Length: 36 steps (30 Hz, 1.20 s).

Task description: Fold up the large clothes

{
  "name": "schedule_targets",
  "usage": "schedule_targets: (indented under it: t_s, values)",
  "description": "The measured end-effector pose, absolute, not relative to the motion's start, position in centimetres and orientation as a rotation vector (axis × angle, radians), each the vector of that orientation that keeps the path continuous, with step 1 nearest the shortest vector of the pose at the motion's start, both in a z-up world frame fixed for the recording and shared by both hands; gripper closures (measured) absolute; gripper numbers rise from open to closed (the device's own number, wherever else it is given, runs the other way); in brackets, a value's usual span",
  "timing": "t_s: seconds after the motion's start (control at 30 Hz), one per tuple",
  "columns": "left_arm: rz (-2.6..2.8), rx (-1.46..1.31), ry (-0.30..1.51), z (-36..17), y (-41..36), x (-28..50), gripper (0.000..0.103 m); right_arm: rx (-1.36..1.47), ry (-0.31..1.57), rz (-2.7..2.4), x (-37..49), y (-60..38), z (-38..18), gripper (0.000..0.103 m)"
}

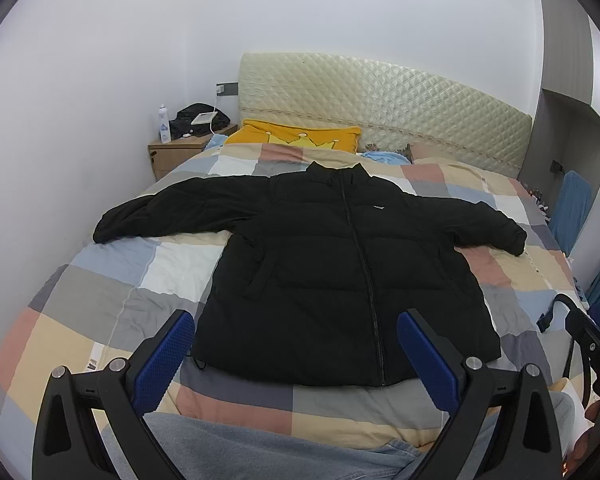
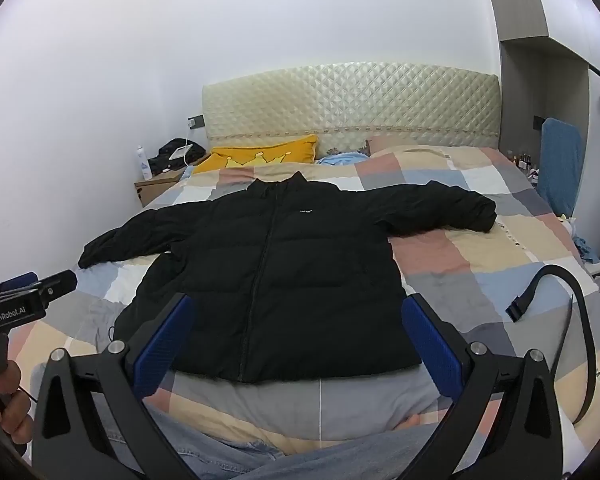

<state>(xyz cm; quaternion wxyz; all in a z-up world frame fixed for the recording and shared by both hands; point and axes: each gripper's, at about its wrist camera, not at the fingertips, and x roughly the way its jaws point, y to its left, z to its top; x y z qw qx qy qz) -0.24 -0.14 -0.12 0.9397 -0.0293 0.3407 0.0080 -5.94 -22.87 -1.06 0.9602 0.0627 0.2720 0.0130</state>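
Note:
A black puffer jacket (image 1: 332, 264) lies flat and zipped on the checked bedspread (image 1: 100, 292), front up, collar toward the headboard, both sleeves spread out sideways. It also shows in the right wrist view (image 2: 276, 280). My left gripper (image 1: 296, 344) is open and empty, held above the jacket's hem. My right gripper (image 2: 296, 328) is open and empty, also above the hem. The left gripper's body (image 2: 32, 296) shows at the left of the right wrist view.
A yellow pillow (image 1: 296, 136) lies by the quilted headboard (image 1: 380, 108). A wooden nightstand (image 1: 176, 152) with a bottle and dark items stands at the far left. A black strap (image 2: 540, 296) lies on the bed at right. My jeans-clad legs (image 2: 260, 452) are at the bed's foot.

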Motion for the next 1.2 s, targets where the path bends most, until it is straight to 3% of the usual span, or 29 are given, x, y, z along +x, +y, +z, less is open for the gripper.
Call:
schedule_targets:
  t_s: [1.2]
  values:
    - [0.009,-0.035,0.714,-0.48,-0.9,0.15,0.001,0.134,0.566,0.006,-6.1,-23.0,-1.49,0.0]
